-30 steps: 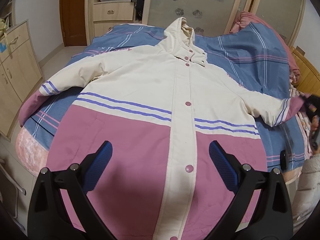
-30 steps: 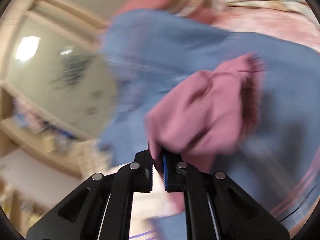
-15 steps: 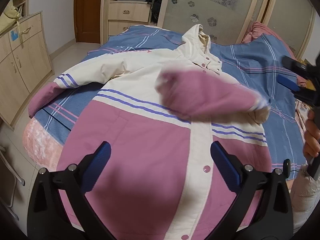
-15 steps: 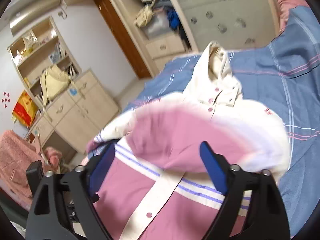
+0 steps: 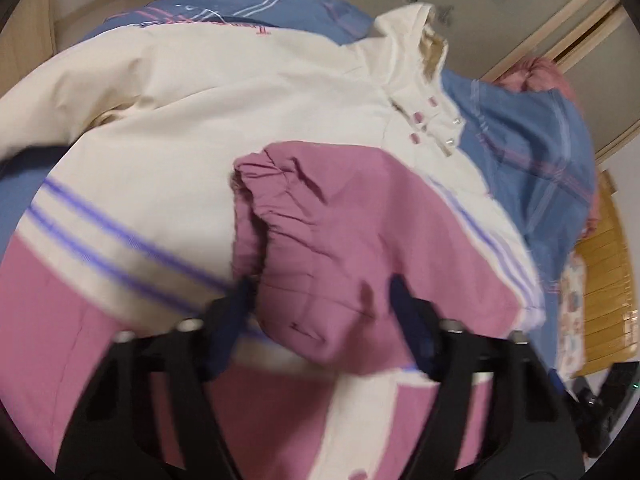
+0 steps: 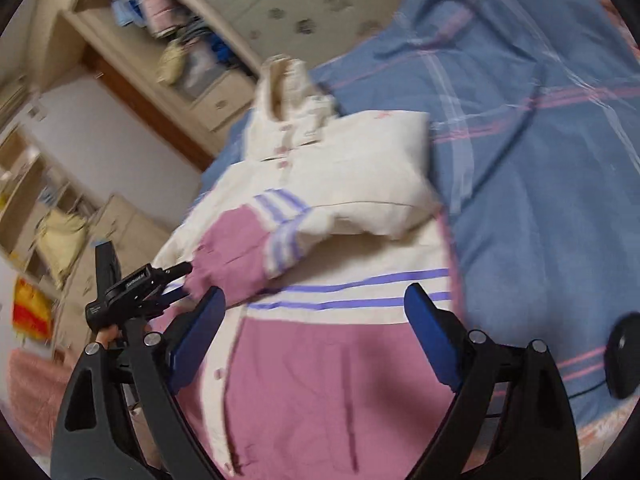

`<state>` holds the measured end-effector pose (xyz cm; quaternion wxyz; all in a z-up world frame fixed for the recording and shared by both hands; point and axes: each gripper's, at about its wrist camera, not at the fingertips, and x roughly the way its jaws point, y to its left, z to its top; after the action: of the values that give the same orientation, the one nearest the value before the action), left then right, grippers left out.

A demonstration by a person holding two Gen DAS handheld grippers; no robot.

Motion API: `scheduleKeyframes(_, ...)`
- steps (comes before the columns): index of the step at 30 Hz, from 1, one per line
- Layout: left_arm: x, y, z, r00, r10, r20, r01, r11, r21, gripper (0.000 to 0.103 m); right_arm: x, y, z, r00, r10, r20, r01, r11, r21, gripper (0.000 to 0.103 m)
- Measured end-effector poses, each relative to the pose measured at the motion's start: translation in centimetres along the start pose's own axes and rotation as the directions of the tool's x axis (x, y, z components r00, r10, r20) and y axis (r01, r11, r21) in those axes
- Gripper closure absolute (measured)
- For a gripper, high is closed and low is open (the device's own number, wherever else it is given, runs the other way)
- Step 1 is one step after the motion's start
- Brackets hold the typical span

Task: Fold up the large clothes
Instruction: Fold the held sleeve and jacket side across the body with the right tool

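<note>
A cream and pink hooded jacket [image 5: 200, 128] lies face up on the bed; it also shows in the right wrist view [image 6: 312, 380]. Its right sleeve is folded across the chest, the pink cuff [image 5: 320, 248] lying on the front. My left gripper [image 5: 320, 304] is open, its blue pads either side of the pink cuff end, close to it. In the right wrist view the left gripper [image 6: 180, 280] reaches the cuff [image 6: 228, 264] from the left. My right gripper [image 6: 316, 344] is open and empty above the jacket's lower front.
The bed has a blue plaid cover [image 6: 540, 140]. A wardrobe with sliding doors [image 5: 500, 8] stands behind. Wooden cupboards and shelves [image 6: 100, 220] stand on the left. A black round object [image 6: 624, 356] lies on the bed at the right. A wooden headboard [image 5: 608, 280] is at the right.
The right gripper carried the sleeve across the chest, let it go and drew back. The left gripper moved forward to the pink cuff.
</note>
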<state>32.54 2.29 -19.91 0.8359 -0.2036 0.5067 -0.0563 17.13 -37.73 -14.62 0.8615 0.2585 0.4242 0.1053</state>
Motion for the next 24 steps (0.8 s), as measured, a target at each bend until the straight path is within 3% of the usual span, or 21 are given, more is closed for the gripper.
scheduleKeyframes(1, 0.9, -0.7, 0.8, 0.999, 0.036, 0.015, -0.037, 0.999, 0.026, 0.068, 0.3, -0.3, 0.3, 1.0, -0.018, 0.008, 0.018, 1.0, 0.003, 0.012)
scheduleKeyframes(6, 1.3, -6.1, 3.1, 0.996, 0.012, 0.093, -0.029, 0.984, 0.178, 0.068, 1.1, -0.8, 1.3, 0.995, -0.051, 0.091, 0.052, 0.999, -0.014, 0.012)
scheduleKeyframes(8, 2.4, -8.4, 3.7, 0.997, 0.028, 0.074, -0.045, 0.968, 0.247, 0.067, 1.7, -0.1, 2.3, 0.988, -0.061, 0.139, 0.066, 0.997, -0.031, 0.012)
scheduleKeyframes(10, 3.7, -9.1, 4.2, 0.998, 0.05, 0.041, -0.059, 0.965, 0.257, 0.066, 2.5, 0.3, 3.4, 0.983, -0.015, 0.183, 0.019, 1.0, -0.017, 0.016)
scheduleKeyframes(12, 4.5, -8.8, 4.7, 0.996, 0.082, 0.043, -0.09, 0.966, 0.241, 0.066, 3.9, 1.0, 4.6, 0.983, 0.082, 0.162, -0.079, 0.997, -0.022, 0.039)
scheduleKeyframes(14, 5.0, -7.5, 5.1, 0.994, 0.102, 0.047, -0.11, 0.968, 0.225, 0.064, 6.1, 1.4, 5.8, 0.989, 0.121, 0.083, -0.119, 0.993, -0.025, 0.056)
scheduleKeyframes(15, 5.1, -6.7, 5.2, 0.992, 0.113, 0.046, -0.121, 0.969, 0.215, 0.063, 7.5, 1.2, 5.9, 0.994, 0.103, 0.038, -0.102, 0.995, -0.021, 0.064)
scheduleKeyframes(16, 5.2, -5.6, 5.4, 0.99, 0.135, 0.045, -0.141, 0.97, 0.199, 0.062, 8.9, 0.8, 5.8, 0.999, 0.051, -0.007, -0.051, 0.998, -0.02, 0.066)
scheduleKeyframes(18, 5.4, -3.8, 5.5, 0.987, 0.158, 0.037, -0.163, 0.971, 0.175, 0.056, 11.7, -1.1, 5.2, 0.992, -0.095, -0.078, 0.093, 0.995, -0.025, 0.074)
scheduleKeyframes(19, 5.6, -3.0, 5.5, 0.99, 0.14, 0.019, -0.142, 0.977, 0.162, 0.053, 12.9, -2.6, 4.8, 0.988, -0.113, -0.11, 0.113, 0.994, -0.003, 0.083)
scheduleKeyframes(20, 5.7, -2.4, 5.4, 0.992, 0.126, 0.007, -0.126, 0.981, 0.15, 0.052, 13.5, -4.3, 4.3, 0.989, -0.091, -0.12, 0.097, 0.994, 0.046, 0.101)
scheduleKeyframes(22, 5.3, -1.6, 5.2, 0.994, 0.106, 0.007, -0.106, 0.985, 0.137, 0.05, 12.7, -6.1, 3.7, 0.994, 0.024, -0.107, -0.009, 0.99, 0.138, 0.102)
scheduleKeyframes(24, 4.0, -1.6, 5.0, 0.994, 0.103, 0.042, -0.108, 0.983, 0.145, 0.05, 10.5, -6.3, 3.2, 0.995, 0.041, -0.088, -0.029, 0.991, 0.129, 0.098)
